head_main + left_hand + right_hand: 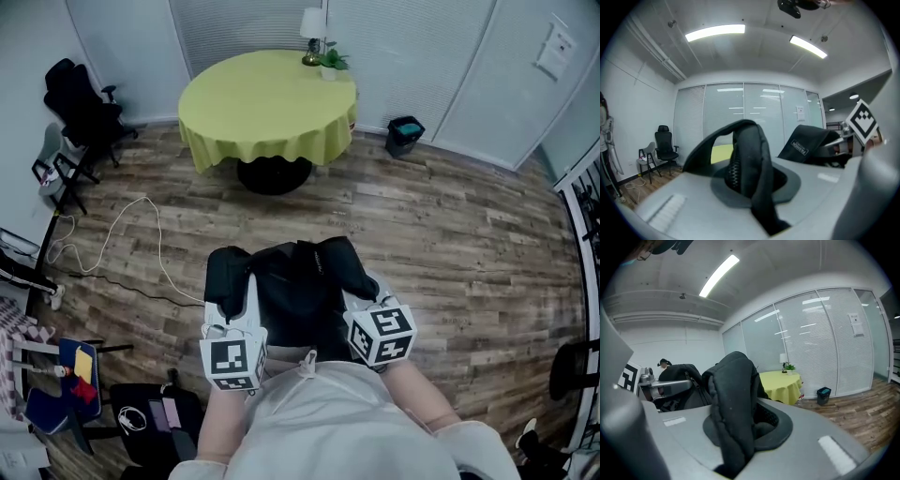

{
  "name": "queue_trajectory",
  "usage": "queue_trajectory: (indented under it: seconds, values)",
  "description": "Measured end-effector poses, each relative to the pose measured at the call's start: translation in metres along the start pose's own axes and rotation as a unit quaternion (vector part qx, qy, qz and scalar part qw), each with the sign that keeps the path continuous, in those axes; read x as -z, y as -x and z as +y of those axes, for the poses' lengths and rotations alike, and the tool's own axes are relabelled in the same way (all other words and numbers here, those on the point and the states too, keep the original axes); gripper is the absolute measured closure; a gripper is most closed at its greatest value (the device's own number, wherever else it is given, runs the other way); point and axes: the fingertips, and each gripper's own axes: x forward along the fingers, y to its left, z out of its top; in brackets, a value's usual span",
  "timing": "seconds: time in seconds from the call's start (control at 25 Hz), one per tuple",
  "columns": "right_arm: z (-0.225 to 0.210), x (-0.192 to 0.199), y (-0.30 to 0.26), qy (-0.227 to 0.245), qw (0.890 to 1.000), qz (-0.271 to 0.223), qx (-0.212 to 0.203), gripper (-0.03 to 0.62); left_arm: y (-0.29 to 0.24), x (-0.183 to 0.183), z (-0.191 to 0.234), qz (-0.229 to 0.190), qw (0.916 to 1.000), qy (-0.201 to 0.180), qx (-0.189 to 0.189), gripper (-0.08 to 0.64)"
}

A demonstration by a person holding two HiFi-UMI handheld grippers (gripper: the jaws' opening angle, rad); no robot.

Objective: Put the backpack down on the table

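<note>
A black backpack [292,286] hangs in front of me over the wood floor, held up between both grippers. My left gripper [231,302] is shut on a black padded strap [751,171] with a zipper edge; the strap rises out of the closed jaws. My right gripper [364,289] is shut on the other padded strap [733,404]. In the left gripper view the right gripper's marker cube [862,119] shows beside the backpack's top [808,143]. The round table with a yellow-green cloth [267,98] stands well ahead of me, apart from the backpack.
A lamp [312,28] and a small plant [334,62] stand at the table's far edge. A black office chair [82,108] is at the far left, a dark bin [405,134] at the right wall. A white cable [127,234] lies on the floor at left.
</note>
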Motion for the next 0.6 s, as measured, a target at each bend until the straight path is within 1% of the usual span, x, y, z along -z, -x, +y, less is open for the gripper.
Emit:
queue_trajectory:
  seconds: [0.16, 0.36, 0.6]
  values:
    - [-0.046, -0.014, -0.039, 0.000, 1.000, 0.009, -0.019, 0.563, -0.055, -0.004, -0.011, 0.008, 0.9999, 0.002, -0.013, 0.525]
    - [-0.098, -0.046, -0.092, 0.010, 0.999, 0.013, -0.047, 0.563, -0.128, -0.019, -0.018, 0.009, 0.9991, 0.011, -0.041, 0.525]
    - [-0.163, -0.076, -0.150, 0.019, 0.997, 0.021, -0.070, 0.563, -0.213, -0.031, -0.031, 0.012, 0.9979, 0.025, -0.059, 0.525]
